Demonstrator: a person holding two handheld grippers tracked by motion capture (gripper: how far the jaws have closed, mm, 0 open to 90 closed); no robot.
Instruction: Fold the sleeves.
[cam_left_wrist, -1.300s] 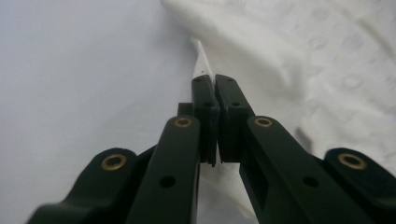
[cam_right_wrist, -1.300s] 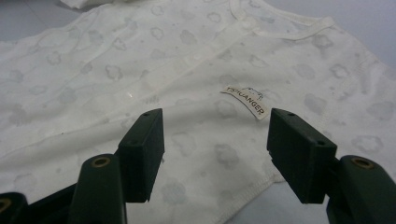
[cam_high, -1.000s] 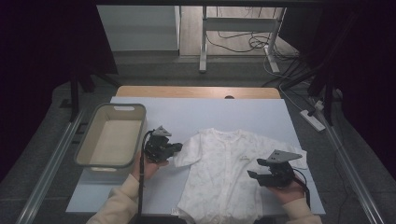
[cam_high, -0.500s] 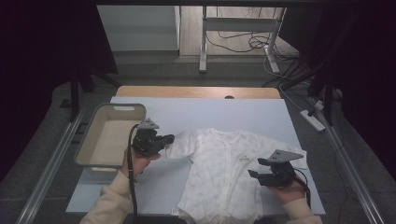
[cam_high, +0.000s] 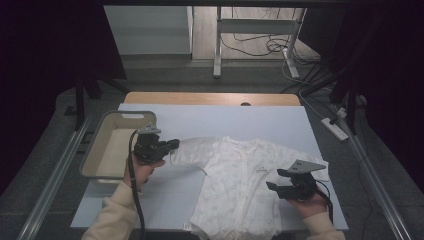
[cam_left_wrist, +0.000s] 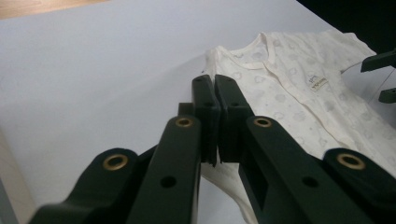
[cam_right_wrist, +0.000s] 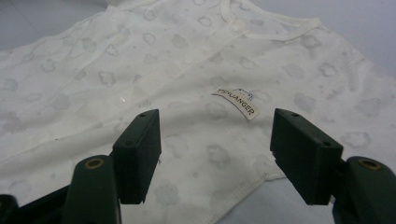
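Your left claw (cam_high: 172, 145) has carried the sleeve (cam_high: 192, 152) outward toward the bin (cam_high: 95, 150) since a second ago, so that arm of the romper (cam_high: 240, 190) now lies stretched across the table (cam_high: 250, 120) instead of bunched by the body. Your right claw (cam_high: 272, 185) has kept its place at the garment's other side, and its jaws have just been opening.

Nearest you, the romper's hem reaches the table's front edge, between your two forearms. Your right hand (cam_high: 307, 202) holds its claw low over the cloth by the right sleeve; in the right gripper view (cam_right_wrist: 215, 154) the jaws stand fairly wide, with the patterned fabric and its small label (cam_right_wrist: 238, 103) lying between and beyond them, the pads not pressing on anything.

Farther in, your left hand (cam_high: 142, 170) grips its claw just beside the bin's right wall. In the left gripper view (cam_left_wrist: 215, 121) the jaws are pressed together on the sleeve's end, the cloth trailing away from under them toward the neckline (cam_left_wrist: 261, 53). The cream romper lies face up, near the middle of the table and to the right, neck pointing away from you.
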